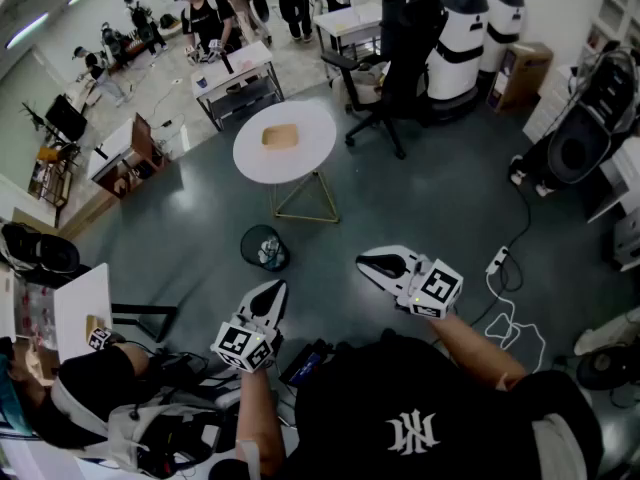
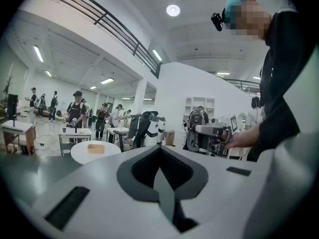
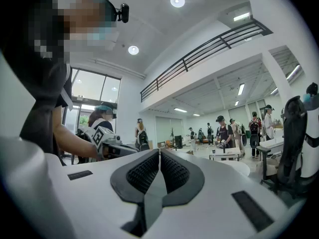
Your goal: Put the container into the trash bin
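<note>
Both tongs are up in front of the person and both are empty; the left gripper (image 1: 274,291) has its jaws pressed together with nothing between them; the right gripper (image 1: 363,260) is the same, closed tight on air. The container (image 1: 280,136), a flat tan box, sits on top of the round white table (image 1: 250,158), well ahead across the open floor; its longer side runs across the head view; nothing touches it.

Here's the line that matters: the left gripper aims straight up the floor towards that table, and the trash bin (image 1: 264,247) stands on the floor right between them, just short of the table; in the left gripper view the box shows a little left of the closed jaws. The right gripper is turned across towards the left, and its own view does not show the box; neither is plainly closer, but I'd say the left has the better line.

So the job hasn't begun; it calls for walking in, opening up and taking the box across its short side. Around it: a black office chair (image 1: 385,78) just right of the table; a white power strip (image 1: 497,260) with its cable loose on the floor at the right; another desk (image 1: 232,76) and people beyond. The bin is the thing to step round on the way in; handy later for the drop.
</note>
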Motion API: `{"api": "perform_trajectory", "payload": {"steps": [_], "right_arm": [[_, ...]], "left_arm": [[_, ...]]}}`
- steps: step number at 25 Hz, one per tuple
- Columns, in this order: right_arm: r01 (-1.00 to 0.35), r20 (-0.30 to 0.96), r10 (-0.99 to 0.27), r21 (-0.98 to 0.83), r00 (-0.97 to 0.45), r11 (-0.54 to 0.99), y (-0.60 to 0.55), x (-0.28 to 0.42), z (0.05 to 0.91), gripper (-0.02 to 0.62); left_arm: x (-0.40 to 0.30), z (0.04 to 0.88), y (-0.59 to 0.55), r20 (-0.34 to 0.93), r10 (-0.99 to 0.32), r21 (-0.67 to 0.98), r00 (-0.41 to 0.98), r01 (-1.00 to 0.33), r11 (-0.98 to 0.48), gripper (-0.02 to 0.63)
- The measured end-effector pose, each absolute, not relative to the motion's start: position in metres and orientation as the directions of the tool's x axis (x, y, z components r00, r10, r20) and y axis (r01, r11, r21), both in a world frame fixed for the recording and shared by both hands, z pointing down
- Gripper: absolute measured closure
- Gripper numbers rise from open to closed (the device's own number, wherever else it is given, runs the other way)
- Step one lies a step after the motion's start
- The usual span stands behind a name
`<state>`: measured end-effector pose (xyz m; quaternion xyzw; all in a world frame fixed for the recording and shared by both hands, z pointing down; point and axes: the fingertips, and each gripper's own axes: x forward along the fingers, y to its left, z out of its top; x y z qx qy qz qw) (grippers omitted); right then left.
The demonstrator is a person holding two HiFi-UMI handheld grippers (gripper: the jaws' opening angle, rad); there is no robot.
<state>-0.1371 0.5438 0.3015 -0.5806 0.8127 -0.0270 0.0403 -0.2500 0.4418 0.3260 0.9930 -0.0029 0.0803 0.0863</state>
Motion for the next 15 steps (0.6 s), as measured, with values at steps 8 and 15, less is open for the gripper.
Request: {"api": "perform_trajectory", "payload": {"steps": [8,15], "right_arm": [[-0.946,-0.028,-0.953,-0.117,-0.302,0.303,0.552,-0.115,0.311,0.554],[-0.938,-0.043,-0.951,-0.155,-0.306,0.309,0.562,-0.088,0.314,0.553]], "left_arm": [[-0.224,0.329,0.452,0.154,0.034,0.18,0.987,0.006,-0.984,0.607],[-0.202,0.335,0.463,0.16,0.007,0.188,0.987,-0.024,-0.982,0.607]]}}
